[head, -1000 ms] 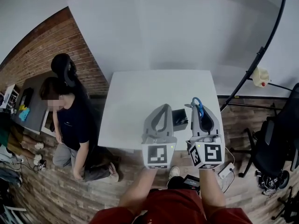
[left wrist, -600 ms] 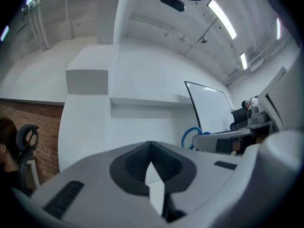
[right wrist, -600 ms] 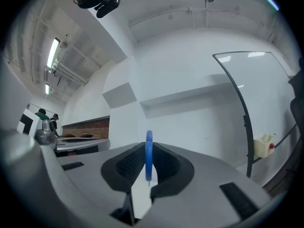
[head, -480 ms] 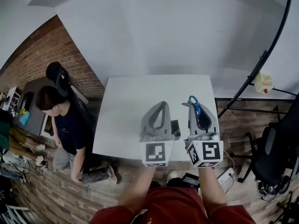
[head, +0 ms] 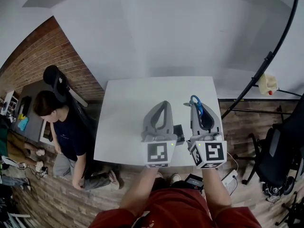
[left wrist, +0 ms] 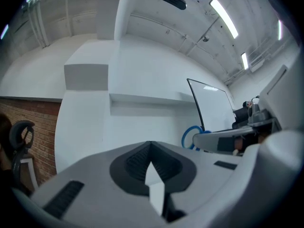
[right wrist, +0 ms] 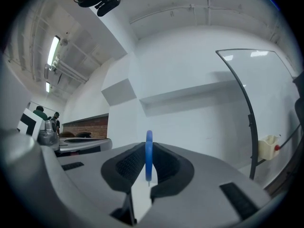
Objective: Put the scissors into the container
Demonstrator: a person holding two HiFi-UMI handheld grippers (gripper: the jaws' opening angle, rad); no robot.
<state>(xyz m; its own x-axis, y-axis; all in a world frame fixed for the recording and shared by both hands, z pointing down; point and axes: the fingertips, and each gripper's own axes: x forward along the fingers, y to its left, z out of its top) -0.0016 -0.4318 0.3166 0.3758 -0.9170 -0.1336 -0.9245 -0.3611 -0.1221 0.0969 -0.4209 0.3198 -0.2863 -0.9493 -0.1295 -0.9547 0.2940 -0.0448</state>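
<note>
The scissors [head: 198,104] have blue handle loops that stick out past my right gripper [head: 195,106], which is shut on them above the right part of the white table [head: 133,103]. In the right gripper view a blue handle [right wrist: 149,155] stands edge-on between the pads. My left gripper [head: 164,104] hovers beside it, shut with nothing in it; its tips meet in the left gripper view [left wrist: 151,145], where the blue loop [left wrist: 189,137] shows to the right. A small dark container [head: 179,133] sits on the table between the two grippers, mostly hidden.
A person in a dark shirt [head: 66,127] stands left of the table by an office chair [head: 54,80] and a brick wall. A black curved pole [head: 266,61], a pale jug [head: 267,83] and a black chair [head: 280,160] are on the right.
Both grippers have shifted together over the table, the scissors still held. The container shows less between them now. The person at the left has shifted a little.
</note>
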